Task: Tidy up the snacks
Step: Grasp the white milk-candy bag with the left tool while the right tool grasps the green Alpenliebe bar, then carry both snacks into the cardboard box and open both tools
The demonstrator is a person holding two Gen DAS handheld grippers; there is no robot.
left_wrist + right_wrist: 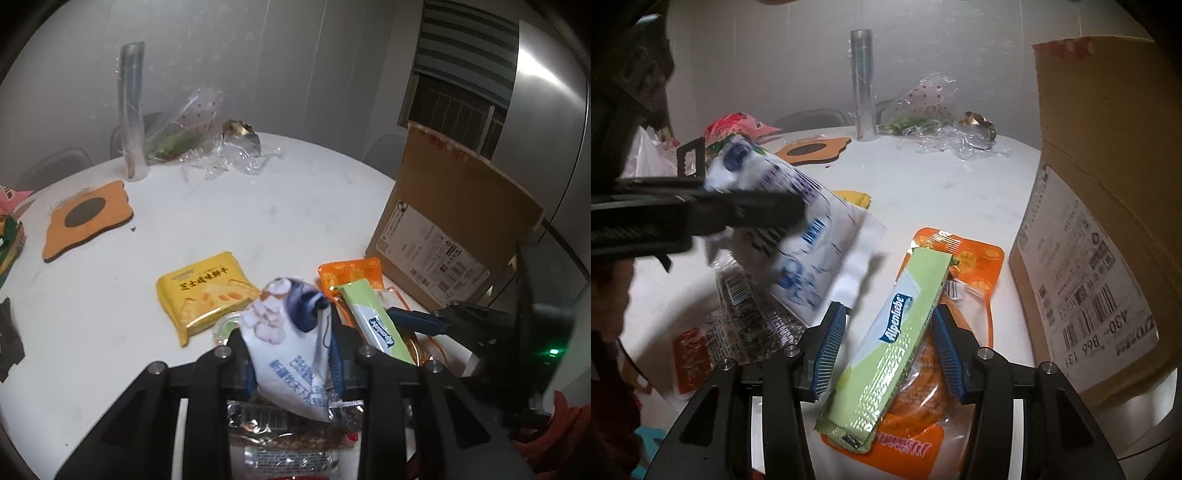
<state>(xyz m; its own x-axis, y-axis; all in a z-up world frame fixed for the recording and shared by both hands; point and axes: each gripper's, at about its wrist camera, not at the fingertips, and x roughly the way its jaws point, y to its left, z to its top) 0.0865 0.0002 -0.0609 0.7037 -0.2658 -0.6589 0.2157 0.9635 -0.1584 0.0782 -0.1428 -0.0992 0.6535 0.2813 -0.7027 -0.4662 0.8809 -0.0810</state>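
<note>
Your left tongs (291, 354) are clamped on the white-and-blue snack bag (288, 332), which hangs lifted off the white worktop (258, 206) above the clear-wrapped bar (280, 428) lying near the worktop's front edge. Your right tongs (886, 347) stand apart on either side of the green candy stick (897, 332), their blue pads (829, 350) not visibly pressing it; the stick lies slanted on top of the orange pouch (975, 266), just beside the cardboard box (1108, 221) at the worktop's right edge. The yellow biscuit pack (207, 295) lies flat toward the middle.
</note>
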